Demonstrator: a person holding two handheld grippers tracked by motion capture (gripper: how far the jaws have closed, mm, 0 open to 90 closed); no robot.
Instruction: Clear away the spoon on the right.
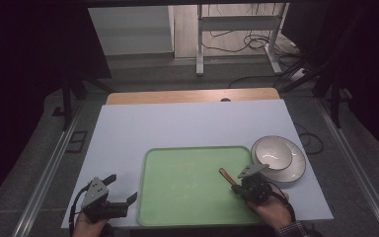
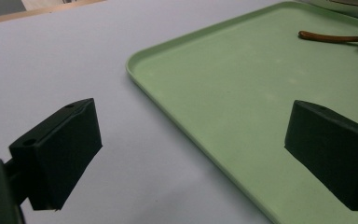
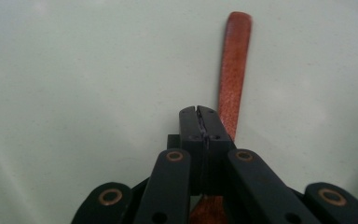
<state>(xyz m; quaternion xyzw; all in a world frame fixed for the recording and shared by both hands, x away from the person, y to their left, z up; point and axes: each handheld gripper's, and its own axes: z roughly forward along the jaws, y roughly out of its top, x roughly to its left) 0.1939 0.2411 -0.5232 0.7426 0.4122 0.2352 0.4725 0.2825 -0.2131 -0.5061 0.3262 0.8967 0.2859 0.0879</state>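
While the left hand-held gripper (image 1: pixel 121 189) rests agape beside the green tray (image 1: pixel 177 197), the right hand-held gripper (image 1: pixel 238 187) clamps a brown stick (image 3: pixel 233 70).

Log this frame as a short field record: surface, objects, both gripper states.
surface: white sheet over a wooden table
tray: green tray, near edge of the sheet
bowl: white bowl on a plate, right of the tray
utensil: brown wooden utensil, lying over the tray
left gripper: open, holding nothing, above the tray's left edge
right gripper: jaws closed, above the utensil; grip on it not clear
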